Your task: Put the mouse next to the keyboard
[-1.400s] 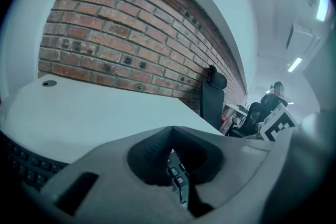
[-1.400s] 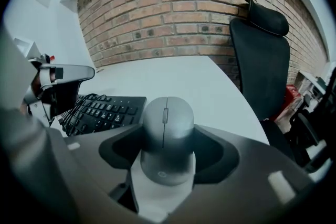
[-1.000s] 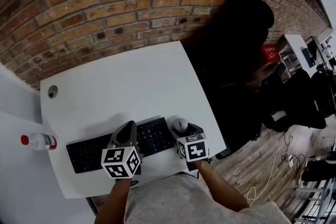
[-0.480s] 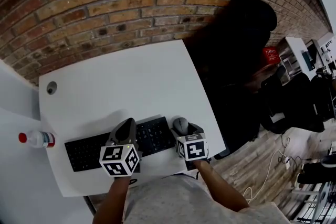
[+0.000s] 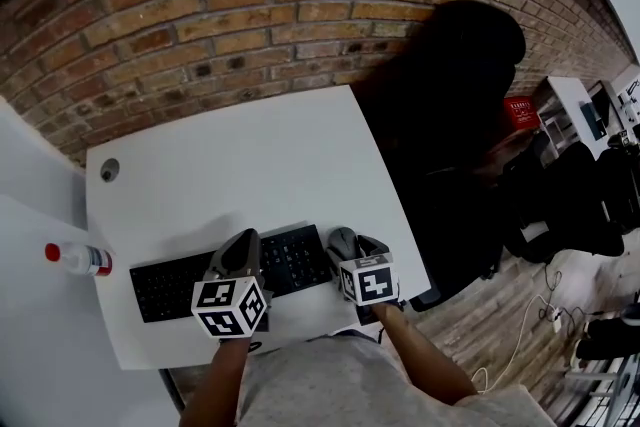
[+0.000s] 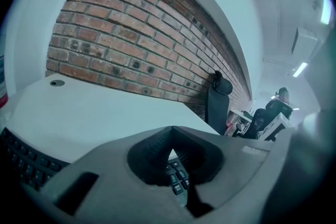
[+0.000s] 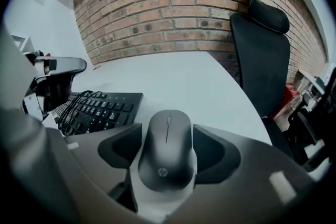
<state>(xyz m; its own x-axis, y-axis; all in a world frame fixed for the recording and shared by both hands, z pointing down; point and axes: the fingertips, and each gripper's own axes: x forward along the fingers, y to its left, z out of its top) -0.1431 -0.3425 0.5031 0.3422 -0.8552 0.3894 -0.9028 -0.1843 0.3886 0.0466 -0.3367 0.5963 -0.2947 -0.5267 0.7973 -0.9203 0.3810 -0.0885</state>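
A dark grey mouse (image 7: 168, 147) sits between the jaws of my right gripper (image 7: 168, 134), which is shut on its two sides. In the head view the mouse (image 5: 343, 242) is just off the right end of the black keyboard (image 5: 200, 277), near the front right corner of the white table (image 5: 250, 165); I cannot tell whether it touches the table. My left gripper (image 5: 244, 239) hangs over the keyboard's right half, shut, with nothing between its jaws. In the left gripper view, keyboard keys (image 6: 176, 176) show under the closed tips.
A brick wall (image 5: 250, 15) backs the table. A black office chair (image 5: 450, 115) stands past the table's right edge. A bottle with a red cap (image 5: 78, 258) lies on the neighbouring white surface at the left. A cable hole (image 5: 109, 170) marks the table's far left corner.
The head view has shifted slightly. Both grippers and the mouse keep their places by the keyboard.
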